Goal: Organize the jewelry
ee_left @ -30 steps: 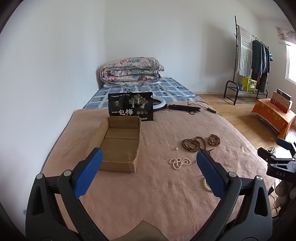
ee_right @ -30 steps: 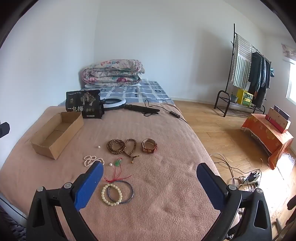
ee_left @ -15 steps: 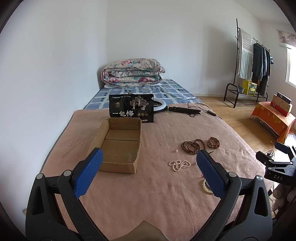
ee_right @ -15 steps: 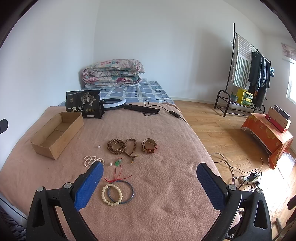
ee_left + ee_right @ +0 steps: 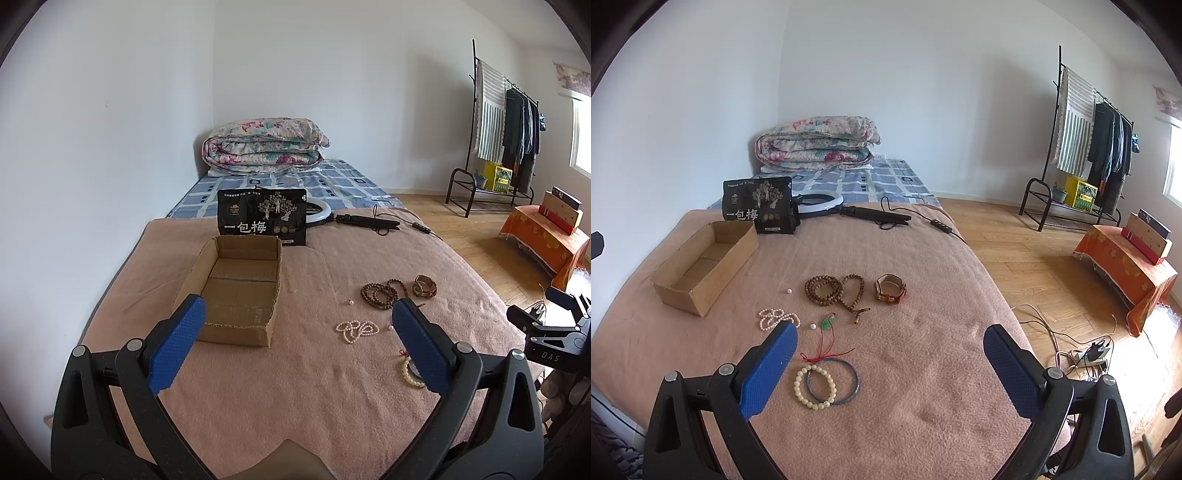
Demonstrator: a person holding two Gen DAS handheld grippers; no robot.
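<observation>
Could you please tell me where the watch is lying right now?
In the right wrist view, the watch lies on the pink blanket, just right of the brown bead strand.

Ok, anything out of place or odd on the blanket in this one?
Two loose pearls lie apart from the pearl strand, as if strayed from it. All the jewelry still lies on the blanket; the cardboard box is empty. Nothing looks spilled or damaged.

bright daylight from right | sharp | fisheye edges dark, curved
</observation>
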